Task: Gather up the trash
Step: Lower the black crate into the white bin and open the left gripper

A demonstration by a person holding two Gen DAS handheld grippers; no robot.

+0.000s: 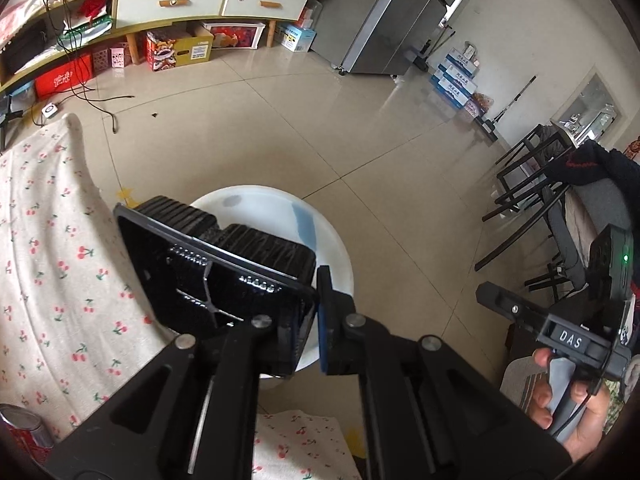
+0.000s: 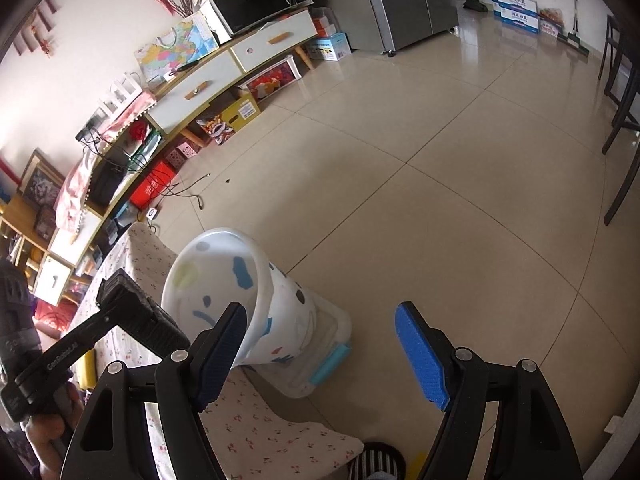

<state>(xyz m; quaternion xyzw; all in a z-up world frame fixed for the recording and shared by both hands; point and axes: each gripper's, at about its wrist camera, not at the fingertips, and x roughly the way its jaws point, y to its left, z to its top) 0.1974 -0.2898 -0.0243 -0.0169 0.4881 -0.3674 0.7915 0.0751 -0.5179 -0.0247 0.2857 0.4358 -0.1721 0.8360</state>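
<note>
My left gripper (image 1: 314,320) is shut on the rim of a black plastic food tray (image 1: 208,268) and holds it over the mouth of a white waste bin (image 1: 336,248) on the floor beside the table. In the right wrist view the same bin (image 2: 280,312) shows white with coloured patches, and the left gripper with the black tray (image 2: 136,316) is at its left rim. My right gripper (image 2: 320,344) is open and empty, above the floor to the right of the bin.
A table with a cherry-print cloth (image 1: 44,248) lies left of the bin, with a red can (image 1: 24,436) at its near edge. A clear box with a blue latch (image 2: 320,356) sits under the bin. Black chairs (image 1: 532,200) stand right; a cabinet (image 1: 172,4) is far off.
</note>
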